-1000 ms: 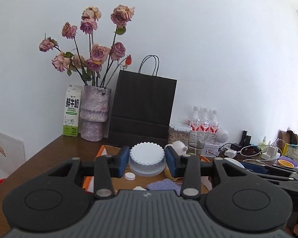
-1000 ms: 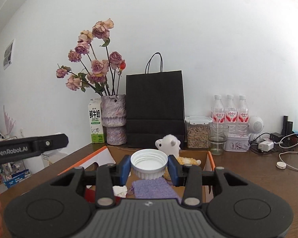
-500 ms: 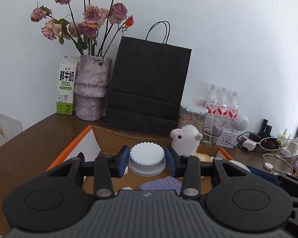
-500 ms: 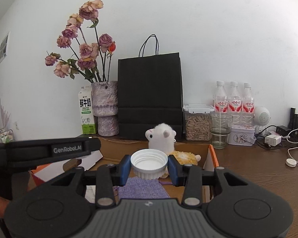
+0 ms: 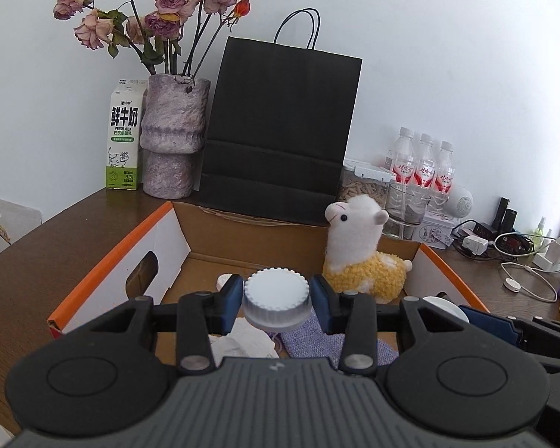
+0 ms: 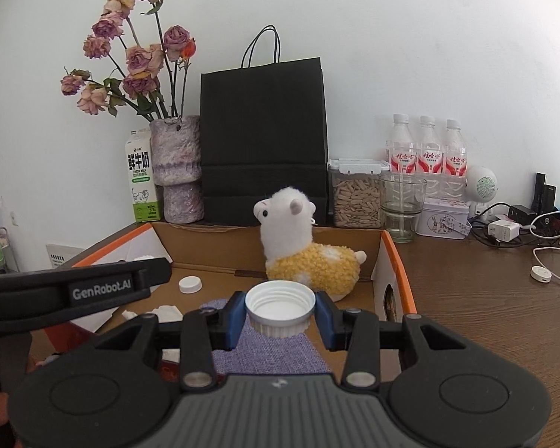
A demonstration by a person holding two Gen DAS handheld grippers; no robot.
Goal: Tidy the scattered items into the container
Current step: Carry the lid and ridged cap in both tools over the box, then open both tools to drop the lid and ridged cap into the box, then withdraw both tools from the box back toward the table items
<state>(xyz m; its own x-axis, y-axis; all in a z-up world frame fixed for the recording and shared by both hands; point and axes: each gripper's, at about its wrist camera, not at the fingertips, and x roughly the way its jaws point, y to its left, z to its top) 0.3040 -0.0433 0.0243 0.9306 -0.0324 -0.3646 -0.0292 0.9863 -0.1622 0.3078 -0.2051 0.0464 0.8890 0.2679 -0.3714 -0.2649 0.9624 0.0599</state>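
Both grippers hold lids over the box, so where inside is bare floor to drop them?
Bare cardboard lies along the box's back wall, between the small white cap and the plush alpaca. The near floor is crowded: purple cloth and crumpled tissue.

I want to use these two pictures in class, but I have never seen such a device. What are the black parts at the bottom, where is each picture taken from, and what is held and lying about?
No robot here: a person holds a hand-held clamp in each hand, each with a wide-angle camera looking along its two fingers. The black shapes at the bottom are the clamps themselves.

One picture is from the left gripper. It is shut on a white ribbed lid, top side up. The other is from the right gripper, shut on a similar white lid, open side up.

Both hang over an open cardboard box on a brown table. In the box are a plush alpaca, a purple cloth, a small white cap and crumpled tissue. Behind stand a black paper bag, a vase of dried roses and a milk carton.
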